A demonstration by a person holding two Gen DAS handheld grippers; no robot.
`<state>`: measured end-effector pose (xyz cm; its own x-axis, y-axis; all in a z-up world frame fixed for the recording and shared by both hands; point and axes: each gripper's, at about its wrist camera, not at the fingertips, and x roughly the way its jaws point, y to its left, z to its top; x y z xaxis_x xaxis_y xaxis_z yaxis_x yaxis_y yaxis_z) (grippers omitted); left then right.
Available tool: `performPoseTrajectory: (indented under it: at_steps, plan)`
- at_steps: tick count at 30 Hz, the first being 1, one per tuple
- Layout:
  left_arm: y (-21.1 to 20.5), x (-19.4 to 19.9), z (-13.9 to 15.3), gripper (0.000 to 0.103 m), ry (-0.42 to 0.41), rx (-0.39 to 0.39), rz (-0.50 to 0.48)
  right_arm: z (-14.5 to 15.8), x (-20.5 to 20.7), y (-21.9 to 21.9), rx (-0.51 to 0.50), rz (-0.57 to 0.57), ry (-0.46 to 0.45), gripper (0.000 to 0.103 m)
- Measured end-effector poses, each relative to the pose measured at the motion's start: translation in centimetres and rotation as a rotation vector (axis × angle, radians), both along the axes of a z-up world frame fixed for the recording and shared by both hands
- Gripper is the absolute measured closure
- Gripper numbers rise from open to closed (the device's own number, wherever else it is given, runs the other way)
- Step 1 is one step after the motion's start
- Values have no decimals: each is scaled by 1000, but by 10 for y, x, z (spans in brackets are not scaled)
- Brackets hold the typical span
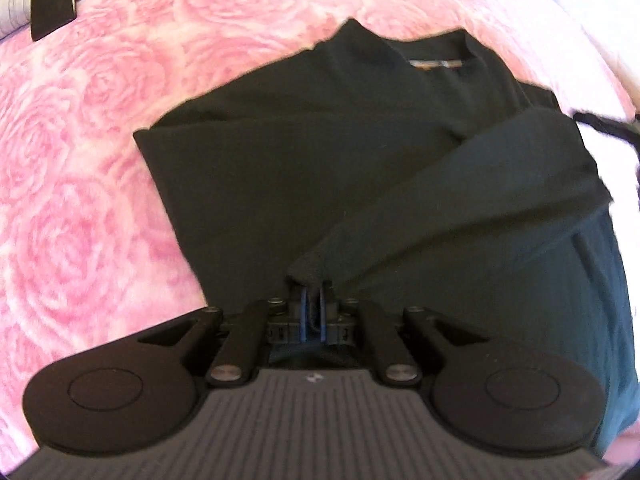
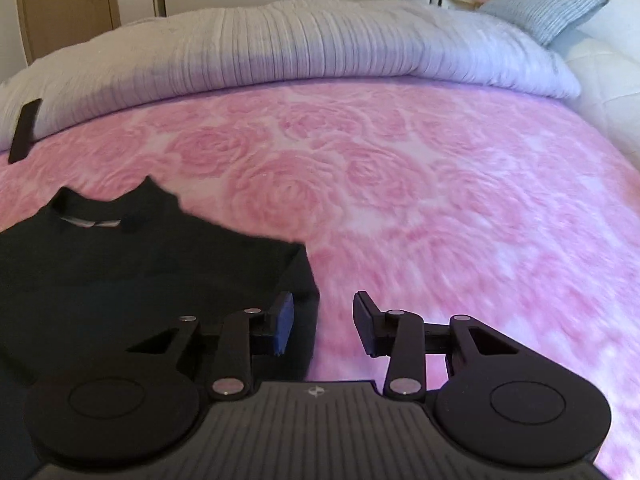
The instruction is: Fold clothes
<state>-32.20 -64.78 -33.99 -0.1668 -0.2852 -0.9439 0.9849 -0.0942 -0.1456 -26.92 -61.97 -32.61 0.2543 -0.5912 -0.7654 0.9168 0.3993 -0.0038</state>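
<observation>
A black long-sleeved top [image 1: 288,152] lies flat on the pink rose-patterned blanket [image 1: 80,184], collar and label at the far end. One sleeve [image 1: 460,196] lies diagonally across the body, and my left gripper [image 1: 315,292] is shut on its cuff. In the right wrist view the same top [image 2: 132,264] fills the lower left. My right gripper [image 2: 322,320] is open just above the top's right edge, its left finger over the black cloth and its right finger over the blanket, with nothing between them.
A ribbed grey duvet [image 2: 280,44] lies folded back across the far end of the bed, with a blue-grey pillow [image 2: 548,4] at the far right. A flat black object [image 2: 25,130] rests at the duvet's left edge. Wardrobe doors stand behind the bed.
</observation>
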Motion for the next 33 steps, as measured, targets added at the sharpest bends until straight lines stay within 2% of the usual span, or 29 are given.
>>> performPoseTrajectory:
  at_steps: [6, 7, 8, 11, 14, 16, 18, 21, 24, 27, 30, 33]
  plan:
    - [5, -1, -2, 99, 6, 6, 33, -15, 17, -28, 101, 158, 54, 63]
    - [5, -1, -2, 99, 3, 3, 31, -17, 17, -33, 121, 173, 50, 71]
    - [6, -1, -2, 99, 1, -3, 29, -16, 15, -38, 129, 171, 25, 102]
    - [11, -1, -3, 99, 8, -16, 28, -6, -2, -55, 65, 62, -101, 103]
    - [13, 0, -4, 99, 17, -21, 35, -4, -19, -68, 70, -42, -219, 102]
    - [14, 1, -4, 99, 19, -25, 40, -1, -21, -62, 50, -35, -202, 99]
    - [14, 1, -3, 98, 12, -29, 38, 4, -25, -51, 35, -41, -195, 90]
    - [14, 5, -2, 97, 23, -34, 63, 13, -31, -27, 32, -51, -196, 81]
    - [15, 10, -1, 96, 36, -40, 85, 19, -31, 12, 50, 4, -198, 70]
    - [17, 15, 2, 95, 27, -50, 93, 6, -23, 55, 112, 124, -141, 65]
    - [23, 30, 11, 96, 3, -69, 141, -12, -23, 87, 159, 145, -38, 66]
    - [35, 33, 31, 95, -44, -127, 124, -12, -1, 95, 151, 186, -54, 63]
